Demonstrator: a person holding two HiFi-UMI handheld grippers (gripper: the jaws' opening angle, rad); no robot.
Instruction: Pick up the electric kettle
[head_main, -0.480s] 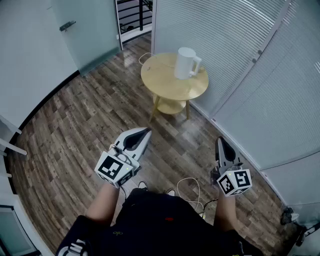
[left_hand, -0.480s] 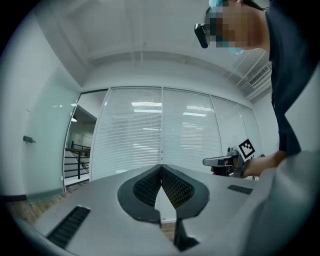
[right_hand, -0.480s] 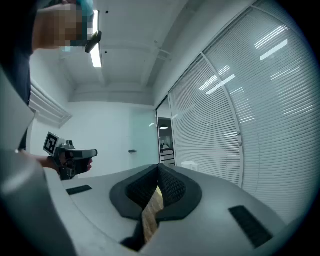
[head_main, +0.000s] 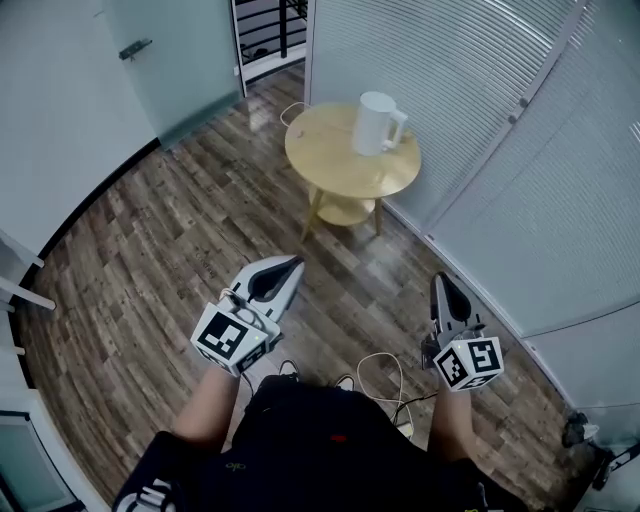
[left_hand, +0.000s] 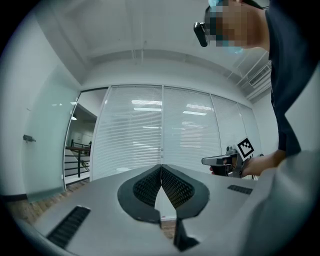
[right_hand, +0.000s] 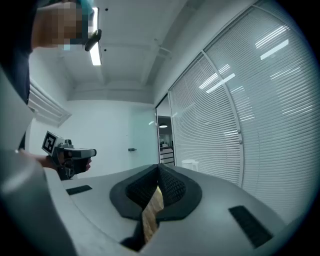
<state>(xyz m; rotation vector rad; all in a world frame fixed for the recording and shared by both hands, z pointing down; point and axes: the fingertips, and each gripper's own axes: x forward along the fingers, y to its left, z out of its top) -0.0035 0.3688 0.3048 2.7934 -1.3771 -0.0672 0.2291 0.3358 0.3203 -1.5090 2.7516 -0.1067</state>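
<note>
Bright, even indoor light. A ceiling strip light glows overhead, and bright streaks reflect across the blinds. In the head view the wooden floor has soft sheen; the white electric kettle is sharp. Gripper views bulge, with black corners.

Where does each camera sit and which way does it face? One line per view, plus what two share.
Head view: on the head, steeply down at table, kettle; shows forearms, left claw, right claw.
Left gripper view: on left claw, level toward blinds; shows right claw.
Right gripper view: on right claw, level along blinds; shows left claw.
Shared: head and right gripper views show the kettle.
</note>
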